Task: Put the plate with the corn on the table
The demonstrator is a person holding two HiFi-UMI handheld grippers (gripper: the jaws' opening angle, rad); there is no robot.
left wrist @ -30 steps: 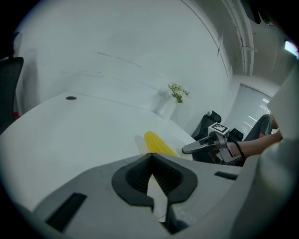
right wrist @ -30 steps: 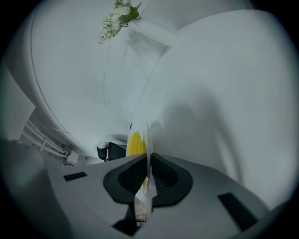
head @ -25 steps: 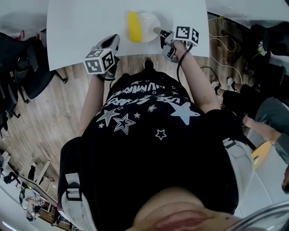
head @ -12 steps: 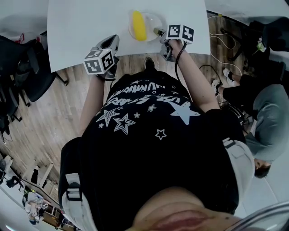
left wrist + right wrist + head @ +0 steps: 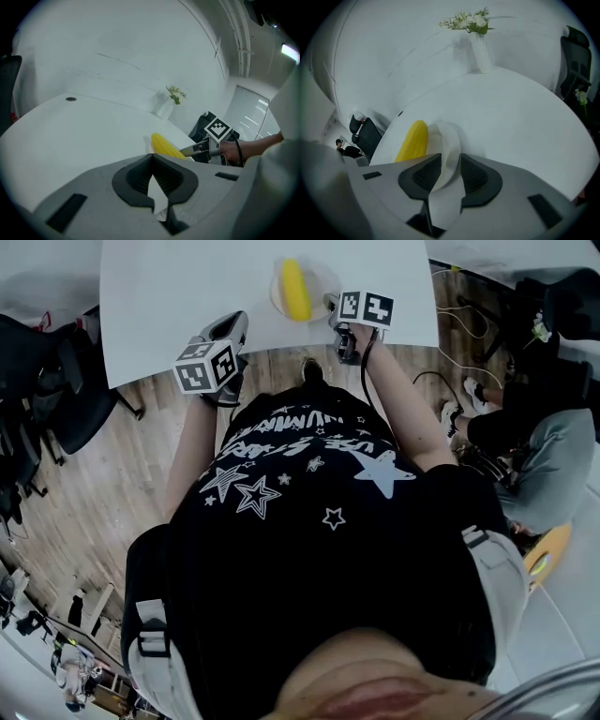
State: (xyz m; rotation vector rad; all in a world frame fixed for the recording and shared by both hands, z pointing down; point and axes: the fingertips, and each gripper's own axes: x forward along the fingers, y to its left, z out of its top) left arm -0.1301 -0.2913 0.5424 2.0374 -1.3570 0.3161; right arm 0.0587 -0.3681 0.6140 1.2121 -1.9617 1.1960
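Note:
A white plate [image 5: 279, 298] with a yellow corn cob [image 5: 296, 289] rests on the white table [image 5: 169, 296] near its front edge. My right gripper [image 5: 329, 304] is at the plate's right rim. In the right gripper view the plate's rim [image 5: 447, 140] stands between the jaws, which are opening, with a gap beside the right pad; the corn cob [image 5: 412, 140] lies just left. My left gripper [image 5: 236, 324] hovers at the table's front edge, shut and empty [image 5: 151, 157], left of the corn cob [image 5: 165, 144].
A white vase of flowers [image 5: 478, 42] stands at the far side of the table. Dark office chairs [image 5: 56, 381] stand left of the table. A seated person [image 5: 544, 456] and loose cables [image 5: 459, 324] are on the wooden floor at right.
The plate with the corn has slid a little right and farther onto the table. The right gripper's marker cube has shifted left toward the plate. The left gripper has stayed put.

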